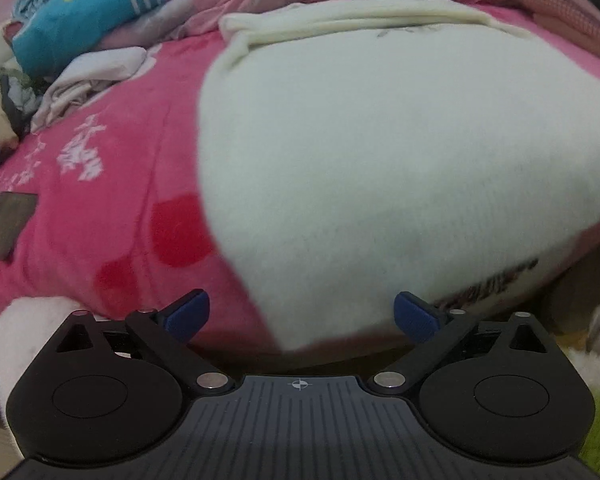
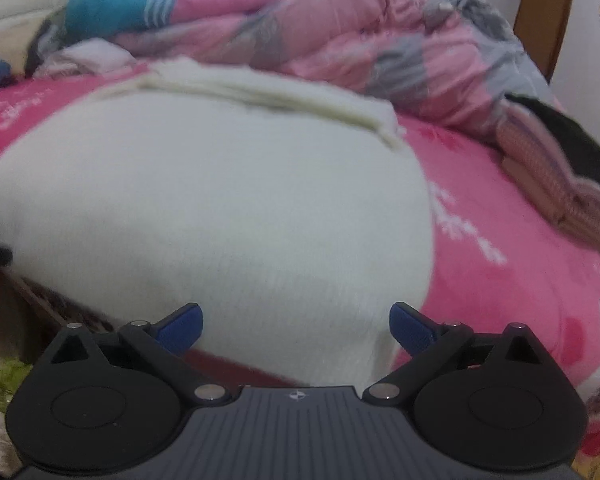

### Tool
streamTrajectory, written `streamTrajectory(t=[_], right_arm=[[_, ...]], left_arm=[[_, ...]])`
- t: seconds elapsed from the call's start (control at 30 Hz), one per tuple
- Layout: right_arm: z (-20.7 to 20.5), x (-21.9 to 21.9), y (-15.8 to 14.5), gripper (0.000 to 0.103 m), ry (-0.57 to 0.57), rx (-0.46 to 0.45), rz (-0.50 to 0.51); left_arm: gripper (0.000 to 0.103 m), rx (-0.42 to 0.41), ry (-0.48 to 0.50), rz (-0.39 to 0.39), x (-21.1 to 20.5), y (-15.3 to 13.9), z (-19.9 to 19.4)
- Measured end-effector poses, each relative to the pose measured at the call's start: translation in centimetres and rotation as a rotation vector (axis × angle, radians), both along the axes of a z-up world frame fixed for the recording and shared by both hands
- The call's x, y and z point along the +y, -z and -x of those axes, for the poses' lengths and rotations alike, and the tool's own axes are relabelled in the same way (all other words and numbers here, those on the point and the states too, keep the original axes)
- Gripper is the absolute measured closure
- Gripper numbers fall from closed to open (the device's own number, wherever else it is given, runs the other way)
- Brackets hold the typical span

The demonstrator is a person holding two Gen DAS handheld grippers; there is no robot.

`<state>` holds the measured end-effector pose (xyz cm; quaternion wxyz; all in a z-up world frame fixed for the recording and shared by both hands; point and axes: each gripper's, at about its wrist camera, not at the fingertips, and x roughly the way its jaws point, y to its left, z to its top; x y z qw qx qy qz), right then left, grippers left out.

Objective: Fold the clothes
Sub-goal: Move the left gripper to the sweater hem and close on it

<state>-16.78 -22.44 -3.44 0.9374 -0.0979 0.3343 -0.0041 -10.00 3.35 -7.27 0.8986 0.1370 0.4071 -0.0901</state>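
I am seeing open pink blanket (image 1: 112, 184) lying to the left of the white sweater (image 1: 380, 152), giving my left gripper (image 1: 302, 316) room to pass, its jaws standing wide apart. A dark flat object (image 1: 8, 220) is sitting at that far left edge. My right gripper (image 2: 296, 322), also spread wide, is finding bare blanket (image 2: 500, 280) to the sweater's (image 2: 220, 200) right. A rumpled quilt (image 2: 380, 36) and crumpled clothes (image 1: 88, 80) are blocking the far side
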Motion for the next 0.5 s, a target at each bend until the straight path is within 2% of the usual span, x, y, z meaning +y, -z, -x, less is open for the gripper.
streamTrajectory(t=[0.07,0.13,0.2,0.23,0.3,0.43,0.5], right_arm=[[-0.2,0.5,-1.0,0.002,-0.027,-0.053,-0.021],[-1.1,1.3,-1.6,0.003,-0.054,-0.095,-0.037],[-2.2,2.2,-1.6,0.009,-0.079,-0.113,-0.048],[-2.7,2.5,-1.3,0.011,-0.088,-0.107,-0.053],[-3.6,2.9,-0.5,0.024,-0.098,-0.082,-0.06],[-2.4,1.5,0.6,0.028,-0.056,-0.027,-0.066],[-1.2,0.6,0.4,0.042,-0.026,-0.009,-0.068]], left_arm=[[0.003,-0.031,-0.005,0.011,0.3,-0.9,0.3],[0.003,-0.049,-0.015,0.06,0.4,-1.8,0.1],[0.005,-0.05,-0.041,0.101,0.3,-2.4,-0.6],[0.008,-0.05,-0.054,0.118,0.2,-2.7,-1.0],[0.015,-0.06,-0.074,0.145,0.1,-3.1,-1.4],[0.032,-0.063,-0.104,0.181,0.3,-3.1,-1.7],[0.039,-0.058,-0.107,0.195,0.5,-3.0,-1.7]])
